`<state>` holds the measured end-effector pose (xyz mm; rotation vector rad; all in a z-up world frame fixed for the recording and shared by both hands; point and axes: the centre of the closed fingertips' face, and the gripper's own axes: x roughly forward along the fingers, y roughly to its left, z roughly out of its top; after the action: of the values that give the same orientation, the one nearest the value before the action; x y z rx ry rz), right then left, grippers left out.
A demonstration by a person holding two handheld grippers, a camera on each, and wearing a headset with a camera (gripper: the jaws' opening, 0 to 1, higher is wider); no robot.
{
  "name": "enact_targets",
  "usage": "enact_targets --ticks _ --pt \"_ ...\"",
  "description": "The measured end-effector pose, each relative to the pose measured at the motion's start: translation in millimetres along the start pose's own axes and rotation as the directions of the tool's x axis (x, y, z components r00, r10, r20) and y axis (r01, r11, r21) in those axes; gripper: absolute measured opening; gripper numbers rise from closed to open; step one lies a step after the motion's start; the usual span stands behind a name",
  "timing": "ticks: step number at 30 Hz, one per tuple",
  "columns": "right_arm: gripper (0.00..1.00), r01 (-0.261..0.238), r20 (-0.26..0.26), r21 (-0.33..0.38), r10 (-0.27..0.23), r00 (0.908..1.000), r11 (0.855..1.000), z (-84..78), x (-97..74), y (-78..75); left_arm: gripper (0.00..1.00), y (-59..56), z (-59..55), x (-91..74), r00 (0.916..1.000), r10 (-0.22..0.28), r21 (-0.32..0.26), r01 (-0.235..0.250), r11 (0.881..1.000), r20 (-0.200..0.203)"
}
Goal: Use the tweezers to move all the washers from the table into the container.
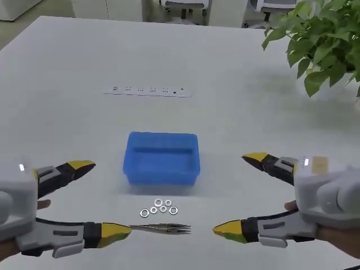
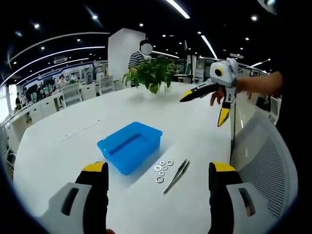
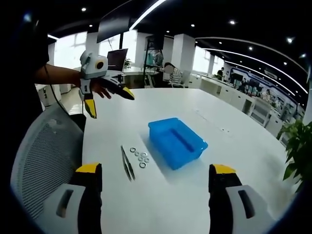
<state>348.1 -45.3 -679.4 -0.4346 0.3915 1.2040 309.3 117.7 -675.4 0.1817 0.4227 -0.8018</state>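
Not begun. Left to do: take tweezers (image 1: 163, 228), at 6 o'clock of washers (image 1: 159, 207); carry all into empty container (image 1: 162, 157) at 12. Left gripper (image 1: 111, 198), right gripper (image 1: 229, 193): gaping, empty.

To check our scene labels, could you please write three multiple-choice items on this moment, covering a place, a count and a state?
1. The tweezers lie: A in the left tongs; B on the table by the washers; C in the right tongs.
2. The washers number: A three; B six; C ten.
3. Both tongs are: A open; B shut; C crossed.
Key: B, they lie flat on the tabletop; B, six rings show in the cluster; A, each pair's jaws stand wide apart, holding nothing.
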Motion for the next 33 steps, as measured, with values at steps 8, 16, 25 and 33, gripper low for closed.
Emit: enact_targets --ticks 8,16,25,33 --pt "0.87 -0.037 -0.029 -0.019 0.036 0.9989 0.999 -5.1 9.3 2.1 0.83 -0.4 -5.3 5.9 0.9991 -0.035 0.030 0.036 0.999 -0.023" --pt "0.81 -0.083 -0.054 -0.050 0.080 0.9953 0.995 -10.6 21.1 6.7 0.73 -3.4 -14.0 13.9 0.9944 -0.089 0.055 0.092 0.994 -0.056" --pt "0.75 -0.138 -0.086 -0.089 0.131 0.9877 0.986 -18.1 34.7 12.6 0.64 -6.2 -26.7 24.7 0.9852 -0.136 0.075 0.144 0.987 -0.105" --pt "0.63 -0.201 -0.111 -0.116 0.188 0.9758 0.973 -24.0 45.3 20.6 0.49 -11.4 -41.3 32.5 0.9670 -0.190 0.105 0.210 0.972 -0.170"
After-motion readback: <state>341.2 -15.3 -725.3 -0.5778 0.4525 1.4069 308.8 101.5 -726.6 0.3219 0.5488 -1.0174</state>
